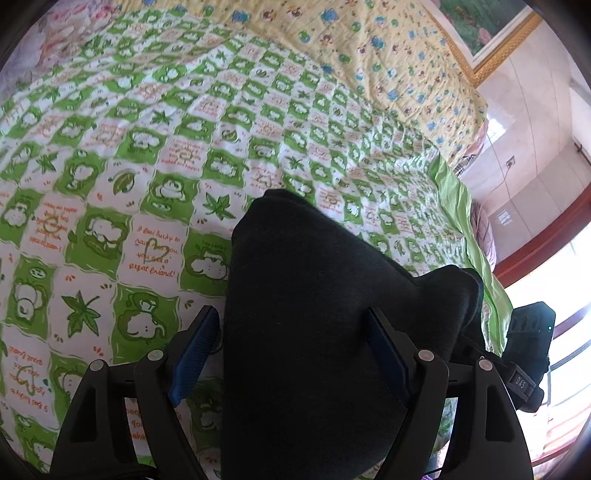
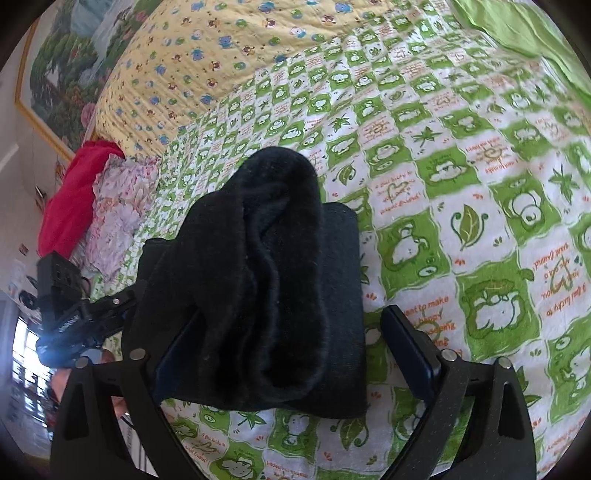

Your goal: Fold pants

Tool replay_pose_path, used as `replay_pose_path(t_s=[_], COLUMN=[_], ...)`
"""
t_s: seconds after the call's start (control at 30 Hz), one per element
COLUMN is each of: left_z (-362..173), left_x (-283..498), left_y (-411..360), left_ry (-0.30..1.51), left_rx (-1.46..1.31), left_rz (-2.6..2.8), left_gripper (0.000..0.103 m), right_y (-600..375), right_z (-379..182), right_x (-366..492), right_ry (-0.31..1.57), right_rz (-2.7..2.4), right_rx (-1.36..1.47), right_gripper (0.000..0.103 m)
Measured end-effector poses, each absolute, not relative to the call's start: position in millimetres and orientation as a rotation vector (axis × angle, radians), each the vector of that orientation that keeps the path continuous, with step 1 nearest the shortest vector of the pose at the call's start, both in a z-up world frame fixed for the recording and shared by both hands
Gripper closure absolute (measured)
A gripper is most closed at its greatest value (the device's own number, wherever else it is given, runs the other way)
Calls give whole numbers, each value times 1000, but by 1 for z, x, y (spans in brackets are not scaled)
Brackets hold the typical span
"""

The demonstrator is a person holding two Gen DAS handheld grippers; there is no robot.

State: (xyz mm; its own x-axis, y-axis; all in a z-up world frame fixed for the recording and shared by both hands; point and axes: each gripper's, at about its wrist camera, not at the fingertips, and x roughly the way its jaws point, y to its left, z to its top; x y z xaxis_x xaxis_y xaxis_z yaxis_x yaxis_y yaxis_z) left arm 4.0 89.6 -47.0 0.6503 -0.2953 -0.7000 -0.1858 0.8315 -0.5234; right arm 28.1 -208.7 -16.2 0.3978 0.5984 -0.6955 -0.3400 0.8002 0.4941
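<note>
Risk: the bunched top layer of the black pants could slump off its folded base on the green-checked quilt, undoing the fold. Left gripper and right gripper both stand wide, straddling the cloth; no firm pinch is evident.

Black pants lie on the green-checked bed.

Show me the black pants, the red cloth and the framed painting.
black pants (image 2: 258, 280): right wrist view, bunched middle fold.
red cloth (image 2: 70, 199): right wrist view, its middle.
framed painting (image 1: 476, 22): left wrist view, painted area.
</note>
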Motion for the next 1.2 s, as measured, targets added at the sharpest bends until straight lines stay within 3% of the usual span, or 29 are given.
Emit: replay_pose_path(t_s=[0.13,0.27,0.57,0.77,1.2], left_z=[-59,-65,-61,-43,3], left_x=[9,14,10,2,-27], left_y=[95,100,100,102,141], left_ry=[879,881,857,819,692], left_rx=[-651,-699,-728,-726,-724], left_rz=[-83,-127,-140,-154,-79], left_gripper=[25,45,58,64,65], right_y=[-212,-211,-216,-210,-166], right_z=[-18,-20,-24,-14,12], right_x=[26,26,25,24,38], right_ry=[1001,999,995,970,933], right_rz=[638,654,722,755,886], right_rx=[281,276,347,372,376], right_gripper=[34,37,53,57,59])
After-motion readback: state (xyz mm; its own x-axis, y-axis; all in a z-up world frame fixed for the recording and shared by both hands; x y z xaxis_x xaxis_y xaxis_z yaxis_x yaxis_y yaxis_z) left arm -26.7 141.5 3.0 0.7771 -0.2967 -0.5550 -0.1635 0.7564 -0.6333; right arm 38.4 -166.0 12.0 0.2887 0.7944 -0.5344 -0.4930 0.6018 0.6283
